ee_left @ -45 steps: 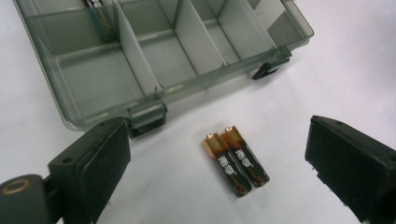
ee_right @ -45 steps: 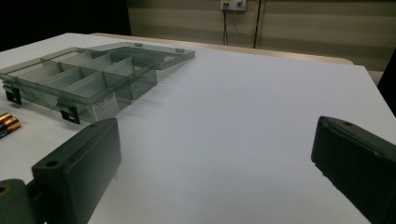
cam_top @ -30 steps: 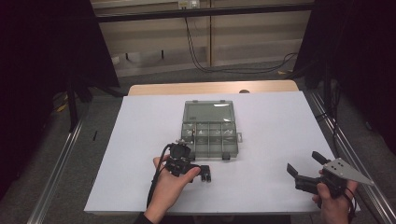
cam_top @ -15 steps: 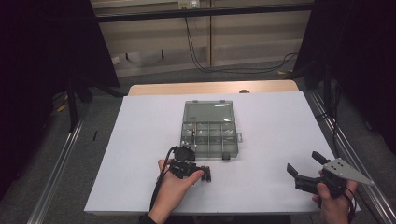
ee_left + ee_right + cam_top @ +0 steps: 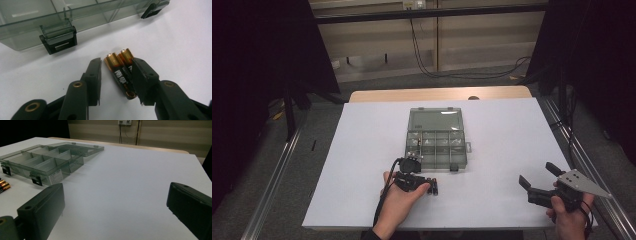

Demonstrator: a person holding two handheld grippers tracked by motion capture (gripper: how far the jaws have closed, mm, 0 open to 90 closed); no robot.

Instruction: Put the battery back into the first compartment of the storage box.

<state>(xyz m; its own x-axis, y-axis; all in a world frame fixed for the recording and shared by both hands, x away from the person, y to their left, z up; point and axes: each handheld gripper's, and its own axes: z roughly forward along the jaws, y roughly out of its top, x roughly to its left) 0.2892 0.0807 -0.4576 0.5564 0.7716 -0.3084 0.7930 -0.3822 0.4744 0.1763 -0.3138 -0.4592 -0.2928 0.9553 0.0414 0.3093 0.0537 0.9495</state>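
Observation:
Two black-and-copper batteries (image 5: 117, 68) lie side by side on the white table (image 5: 492, 135), in front of a clear compartment box (image 5: 462, 150). My left gripper (image 5: 117, 62) reaches down around them. Its jaws have just been closing with the batteries between them. The right-hand pad (image 5: 140, 77) is against the far battery (image 5: 126, 55), while the left-hand pad (image 5: 94, 75) stands apart from the near one. In the high view the batteries (image 5: 434, 187) are at the left gripper's (image 5: 428, 186) tips. My right gripper (image 5: 538, 175) hovers wide open near the front right edge, nothing between its fingers.
The box's lid (image 5: 435, 120) lies open flat behind it, and two black latches (image 5: 58, 43) face the batteries. Small items sit in its left compartments (image 5: 414, 145). The right gripper view shows the box (image 5: 45, 162) far left and bare white table ahead of the right gripper (image 5: 116, 190).
The left gripper's jaws have come closer together around the two batteries, and the left hand shifted slightly. The right gripper has stayed where it was, still wide open.

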